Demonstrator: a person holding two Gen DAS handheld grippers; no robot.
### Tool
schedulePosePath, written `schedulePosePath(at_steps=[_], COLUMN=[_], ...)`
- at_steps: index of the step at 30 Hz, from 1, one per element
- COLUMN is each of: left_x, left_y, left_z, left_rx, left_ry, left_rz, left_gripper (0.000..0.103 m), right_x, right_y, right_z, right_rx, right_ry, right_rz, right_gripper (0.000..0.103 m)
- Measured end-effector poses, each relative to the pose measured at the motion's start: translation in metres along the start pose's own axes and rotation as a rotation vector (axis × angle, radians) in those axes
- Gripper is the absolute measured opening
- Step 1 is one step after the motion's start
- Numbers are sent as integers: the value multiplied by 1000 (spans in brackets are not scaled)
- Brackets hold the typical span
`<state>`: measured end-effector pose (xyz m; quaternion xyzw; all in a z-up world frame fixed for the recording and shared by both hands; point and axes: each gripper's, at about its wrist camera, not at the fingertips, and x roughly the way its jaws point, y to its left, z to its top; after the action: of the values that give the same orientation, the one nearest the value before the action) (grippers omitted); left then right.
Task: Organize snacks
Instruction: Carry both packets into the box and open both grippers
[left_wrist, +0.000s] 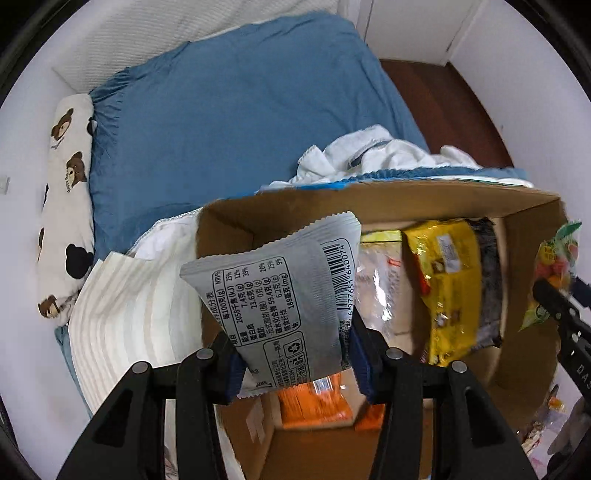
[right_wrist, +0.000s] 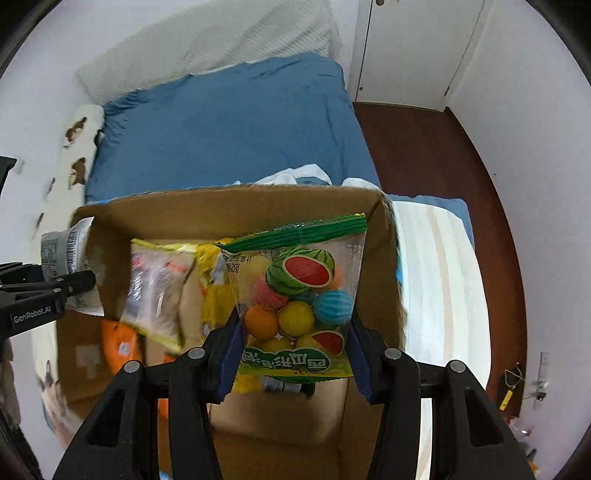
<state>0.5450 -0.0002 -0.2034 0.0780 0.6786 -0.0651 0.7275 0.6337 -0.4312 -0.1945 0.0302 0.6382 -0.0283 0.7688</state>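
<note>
The left gripper (left_wrist: 295, 354) is clamping a grey snack packet (left_wrist: 280, 291) between its blue-padded fingers, holding it above the near left corner of an open cardboard box (left_wrist: 424, 201) that is sitting on a bed with a blue sheet (left_wrist: 240, 122). The packet is showing its back: a black-framed nutrition table in Chinese with figures such as 2058 and 23.6, a recycling mark, and a barcode whose digits are reading roughly 6977651640074; its top and bottom edges are crimped in a zigzag. The right gripper (right_wrist: 293, 354) is gripping a clear candy bag (right_wrist: 299, 291) over the right half of the same box, and the bag is also showing at the right edge of the left wrist view. This bag is wearing a green crimped strip along the top, a picture of a cut watermelon, and round sweets in orange, yellow, blue and pink showing through the film; a green band of white Chinese characters is running across its lower part, upside down to the camera and not clearly legible. Inside the box a yellow packet (left_wrist: 454, 280) with a dark end and a clear wrapper (left_wrist: 380, 280) are blurring as if in motion, and an orange packet (left_wrist: 314, 402) is lying on the bottom. In the right wrist view the other tool's black body is carrying the words GenRobot.AI. A bear-print pillow (left_wrist: 66, 221) is lying along the wall beside the sheet.
</note>
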Motion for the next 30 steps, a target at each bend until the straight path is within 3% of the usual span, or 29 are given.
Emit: schedulePosePath(at_steps=[3, 4, 5, 8, 13, 14, 16, 17, 24, 30], left_x=[17, 19, 20, 23, 22, 20, 18, 17, -3, -21], left_y=[1, 3, 6, 12, 13, 12, 11, 10, 2, -5], left_z=[11, 13, 15, 15, 11, 10, 6, 4, -20, -51], left_rx=[-11, -20, -38, -69, -84, -90, -98, -102, -109, -112], left_ry=[52, 52, 54, 51, 18, 11, -4, -11, -85, -163], left_rz=[0, -13, -19, -69, -86, -96, -121, -127, -141, -99], left_gripper=[50, 51, 53, 65, 68, 72, 91, 93, 95, 94], right_x=[27, 31, 32, 38, 41, 42, 41, 40, 33, 16], right_y=[-2, -4, -5, -8, -7, -7, -5, -4, 1, 4], right_z=[11, 14, 16, 17, 14, 13, 9, 4, -14, -40], right_rx=[14, 27, 37, 64, 67, 67, 61, 60, 67, 65], right_ry=[59, 60, 53, 56, 55, 55, 51, 49, 32, -8], right_rz=[-7, -13, -6, 36, 54, 55, 56, 56, 70, 75], right_gripper=[62, 80, 90, 90, 95, 95, 95, 97, 98, 98])
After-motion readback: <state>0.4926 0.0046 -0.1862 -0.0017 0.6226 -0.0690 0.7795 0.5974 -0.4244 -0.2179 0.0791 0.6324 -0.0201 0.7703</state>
